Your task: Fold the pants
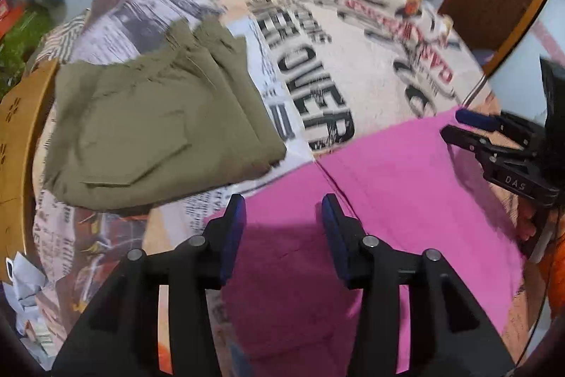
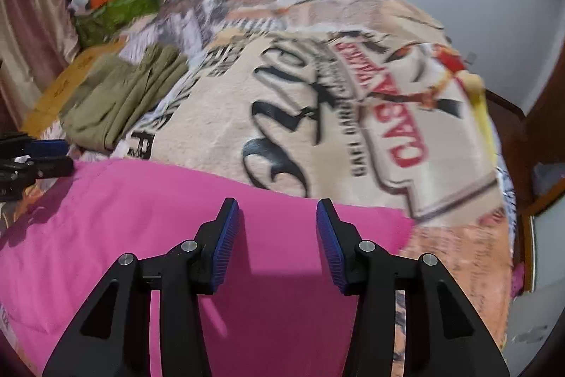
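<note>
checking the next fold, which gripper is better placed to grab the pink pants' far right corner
Right. The right gripper hangs open over the pink pants near that corner; the left gripper, also open, hangs over their other end.

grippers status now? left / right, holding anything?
Left gripper: open, empty, above the pink pants.
Right gripper: open, empty, above the same pants.
</note>
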The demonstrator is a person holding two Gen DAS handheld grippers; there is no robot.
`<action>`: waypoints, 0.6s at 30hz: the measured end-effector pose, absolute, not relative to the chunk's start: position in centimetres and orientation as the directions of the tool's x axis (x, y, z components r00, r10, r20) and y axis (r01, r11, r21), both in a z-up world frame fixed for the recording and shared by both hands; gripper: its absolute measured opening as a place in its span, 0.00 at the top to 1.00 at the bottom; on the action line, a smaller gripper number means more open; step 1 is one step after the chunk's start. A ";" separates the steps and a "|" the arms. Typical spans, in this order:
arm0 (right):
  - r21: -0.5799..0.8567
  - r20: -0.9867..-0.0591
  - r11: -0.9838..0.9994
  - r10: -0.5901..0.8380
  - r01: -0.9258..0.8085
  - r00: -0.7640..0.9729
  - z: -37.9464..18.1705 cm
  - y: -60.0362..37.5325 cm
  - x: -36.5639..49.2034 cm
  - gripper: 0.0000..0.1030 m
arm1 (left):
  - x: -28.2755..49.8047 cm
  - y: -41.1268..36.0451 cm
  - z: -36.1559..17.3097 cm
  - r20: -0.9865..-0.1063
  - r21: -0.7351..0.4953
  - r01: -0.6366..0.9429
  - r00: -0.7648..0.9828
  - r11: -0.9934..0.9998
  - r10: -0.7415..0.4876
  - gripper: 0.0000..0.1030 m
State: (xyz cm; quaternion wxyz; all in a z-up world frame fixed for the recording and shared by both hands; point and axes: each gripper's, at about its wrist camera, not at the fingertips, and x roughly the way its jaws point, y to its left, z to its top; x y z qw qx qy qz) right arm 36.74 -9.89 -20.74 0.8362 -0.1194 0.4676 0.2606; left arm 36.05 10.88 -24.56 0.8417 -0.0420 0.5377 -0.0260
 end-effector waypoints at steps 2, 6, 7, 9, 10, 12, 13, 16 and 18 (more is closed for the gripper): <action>0.041 -0.861 0.832 0.311 -0.554 0.403 -21.6 -9.7 36.9 0.59 | 36.4 10.8 -25.4 -0.909 -0.106 -0.001 0.404 0.994 -0.096 0.54; 0.069 -0.862 0.848 0.316 -0.526 0.397 -22.3 -10.5 37.5 0.52 | 36.3 11.7 -25.7 -0.912 -0.087 -0.033 0.404 0.996 -0.067 0.42; 0.071 -0.861 0.855 0.313 -0.514 0.401 -22.4 -10.7 37.6 0.50 | 36.1 11.9 -25.8 -0.913 -0.059 -0.037 0.406 0.998 -0.039 0.42; 0.094 -0.859 0.863 0.322 -0.497 0.397 -22.6 -11.7 37.7 0.42 | 35.7 12.4 -26.2 -0.916 0.005 -0.048 0.401 0.999 0.023 0.42; 0.102 -0.858 0.864 0.327 -0.494 0.395 -22.6 -12.0 37.6 0.42 | 35.4 12.9 -26.4 -0.916 -0.001 -0.050 0.402 0.999 0.019 0.42; 0.069 -0.860 0.875 0.295 -0.478 0.417 -22.7 -12.5 37.5 0.41 | 34.9 14.0 -26.4 -0.913 -0.042 -0.066 0.409 0.997 -0.012 0.39; 0.059 -0.859 0.878 0.287 -0.475 0.424 -22.7 -12.7 37.6 0.41 | 34.5 14.6 -26.4 -0.912 -0.056 -0.084 0.410 0.995 -0.016 0.39; 0.016 -0.858 0.896 0.240 -0.443 0.454 -22.6 -13.7 37.6 0.41 | 34.0 15.5 -26.7 -0.911 0.019 -0.125 0.406 0.992 0.069 0.39; -0.015 -0.859 0.903 0.207 -0.428 0.468 -22.5 -14.5 37.5 0.41 | 33.7 16.1 -27.2 -0.919 -0.001 -0.135 0.392 0.991 0.053 0.39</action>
